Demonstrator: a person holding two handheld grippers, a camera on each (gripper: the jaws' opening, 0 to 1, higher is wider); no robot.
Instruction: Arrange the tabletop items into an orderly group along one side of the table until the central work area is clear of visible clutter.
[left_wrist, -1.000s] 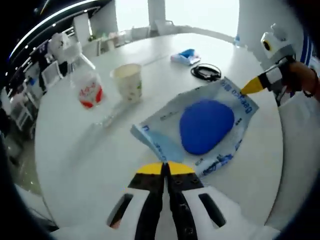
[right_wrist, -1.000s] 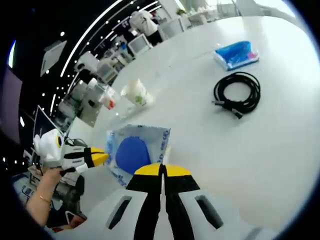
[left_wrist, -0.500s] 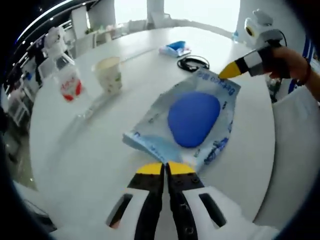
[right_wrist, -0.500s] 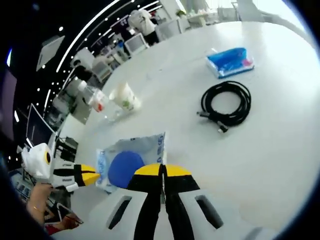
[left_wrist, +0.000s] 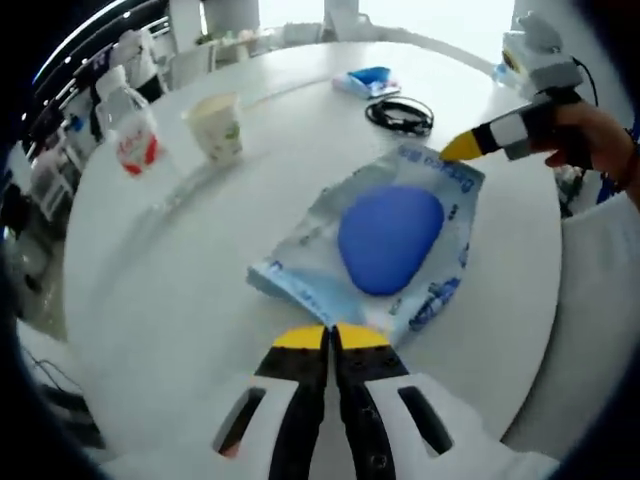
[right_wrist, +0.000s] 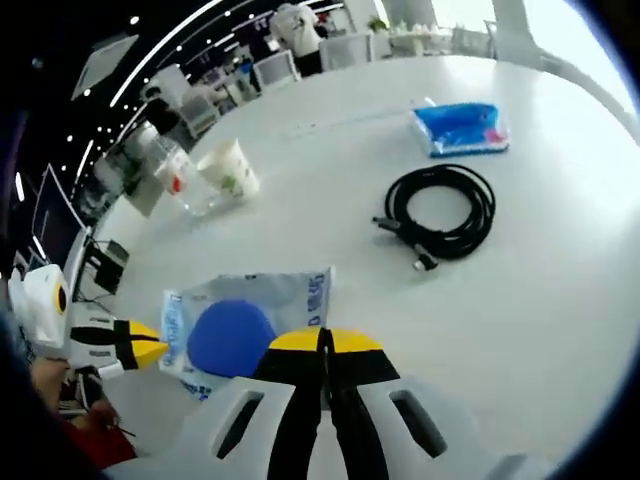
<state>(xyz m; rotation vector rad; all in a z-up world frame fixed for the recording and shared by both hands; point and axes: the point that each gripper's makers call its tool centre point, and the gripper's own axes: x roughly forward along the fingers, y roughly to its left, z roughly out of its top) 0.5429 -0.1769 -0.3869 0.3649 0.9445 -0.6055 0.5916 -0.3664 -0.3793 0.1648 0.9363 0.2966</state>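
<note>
My left gripper (left_wrist: 327, 338) has its jaws pressed together with nothing between them, tips just short of the near edge of the blue-and-white pouch (left_wrist: 385, 243), which lies flat at twelve to one o'clock in the left gripper view. My right gripper (right_wrist: 322, 342) is closed and empty as well; the pouch (right_wrist: 235, 330) sits at its ten o'clock. From the left gripper view, its yellow tip hovers at the pouch's far corner, whether touching I can't tell.

Beyond the pouch at twelve o'clock: the black cable coil (right_wrist: 440, 212), then the blue tissue pack (right_wrist: 460, 128). Paper cup (left_wrist: 218, 126) and bottle (left_wrist: 134, 139) stand at ten o'clock.

To do this well, I'd say open one set of jaws first, come in low on a pouch edge, pinch the flat film rather than the bulge, then slide it toward the cup and bottle.
</note>
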